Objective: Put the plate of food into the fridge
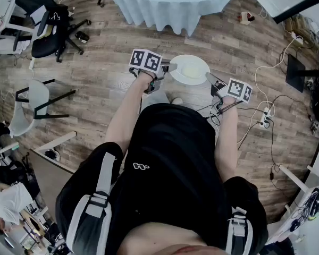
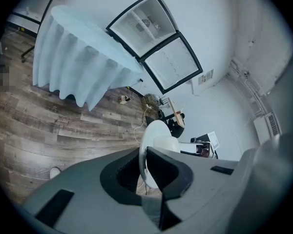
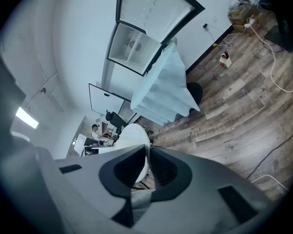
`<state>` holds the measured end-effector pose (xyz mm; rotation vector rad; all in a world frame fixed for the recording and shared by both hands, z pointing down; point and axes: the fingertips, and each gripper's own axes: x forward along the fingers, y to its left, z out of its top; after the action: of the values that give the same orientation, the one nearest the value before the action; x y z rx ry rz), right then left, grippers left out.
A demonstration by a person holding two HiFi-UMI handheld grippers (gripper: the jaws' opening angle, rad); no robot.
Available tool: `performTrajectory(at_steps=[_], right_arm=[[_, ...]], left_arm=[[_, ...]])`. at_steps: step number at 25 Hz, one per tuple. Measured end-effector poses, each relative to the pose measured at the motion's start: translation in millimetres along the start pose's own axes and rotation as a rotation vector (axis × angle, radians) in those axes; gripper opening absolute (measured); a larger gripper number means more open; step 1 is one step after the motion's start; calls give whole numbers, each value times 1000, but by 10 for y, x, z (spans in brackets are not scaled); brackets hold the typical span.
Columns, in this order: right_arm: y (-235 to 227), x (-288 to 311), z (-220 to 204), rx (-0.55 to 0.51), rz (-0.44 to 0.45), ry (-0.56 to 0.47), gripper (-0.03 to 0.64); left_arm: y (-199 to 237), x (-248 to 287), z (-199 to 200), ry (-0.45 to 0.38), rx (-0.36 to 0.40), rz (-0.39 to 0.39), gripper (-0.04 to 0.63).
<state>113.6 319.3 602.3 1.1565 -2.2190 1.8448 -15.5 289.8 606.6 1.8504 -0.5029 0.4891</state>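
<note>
Head view has us holding the plate out in front of our body, above the wooden floor, with a pale mound of food on it. Our left gripper is closed narrow on the plate's left rim and our right gripper pinches the opposite rim; each gripper view shows the thin white edge seated between its jaws. The fridge stands against the wall beyond the cloth-covered table, well apart from us, so we judge the carry has most of its way to go. To do it well we should hold both grips firm and level with each other, pass round the table without tilting the plate, lest the food slide, and move slowly; whether the fridge door is open we cannot tell
</note>
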Motion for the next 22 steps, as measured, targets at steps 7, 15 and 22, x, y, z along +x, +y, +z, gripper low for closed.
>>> performTrajectory(at_steps=[7, 15, 22], right_arm=[[19, 19, 43, -3, 23, 24, 32], [183, 203, 146, -21, 48, 46, 32], [292, 454, 249, -11, 35, 59, 32]], left_arm=[[-16, -18, 53, -11, 9, 9, 26], [60, -208, 188, -41, 0, 32, 26], [255, -336, 366, -47, -31, 16, 26]])
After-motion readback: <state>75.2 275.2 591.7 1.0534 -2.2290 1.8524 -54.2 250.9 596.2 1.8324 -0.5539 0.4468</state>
